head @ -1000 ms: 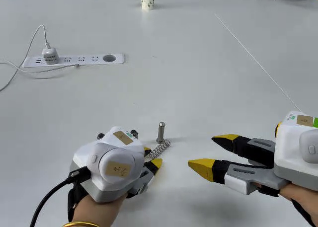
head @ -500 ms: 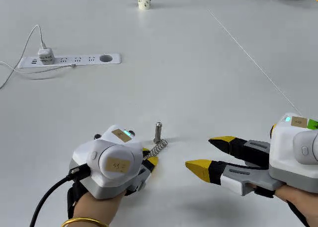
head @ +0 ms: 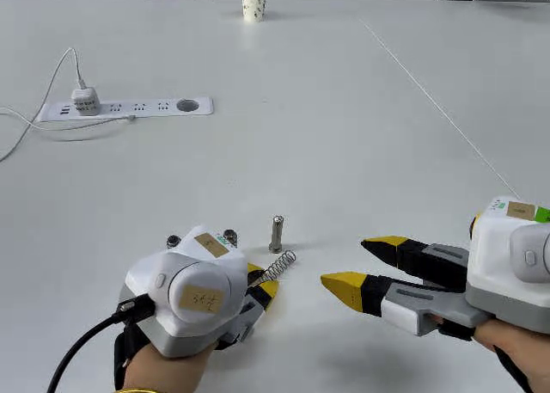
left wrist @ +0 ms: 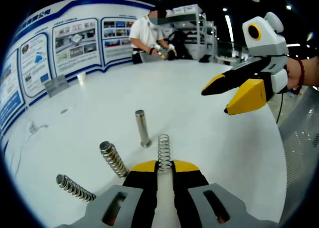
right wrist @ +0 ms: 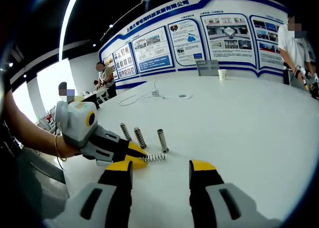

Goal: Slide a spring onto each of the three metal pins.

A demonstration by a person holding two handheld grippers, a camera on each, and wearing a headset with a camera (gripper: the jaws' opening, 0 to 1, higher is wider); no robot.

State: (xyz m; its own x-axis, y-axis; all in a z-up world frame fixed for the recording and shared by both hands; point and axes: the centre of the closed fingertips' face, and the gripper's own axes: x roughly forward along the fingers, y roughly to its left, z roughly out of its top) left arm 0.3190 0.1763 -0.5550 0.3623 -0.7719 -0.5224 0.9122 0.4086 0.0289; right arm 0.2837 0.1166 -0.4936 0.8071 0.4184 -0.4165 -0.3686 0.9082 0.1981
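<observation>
On the white desk (head: 344,109) our left gripper (left wrist: 159,164) pinches the last spring (left wrist: 164,148). It has moved back a bit from the bare pin (left wrist: 142,128) ahead, so we must aim again. Our right gripper (head: 359,262) is spread.

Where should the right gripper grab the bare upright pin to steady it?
Probably low on the bare pin, near its base, from the side where the open right gripper is. It stands upright, and its top must stay free for the spring the left gripper holds.
</observation>
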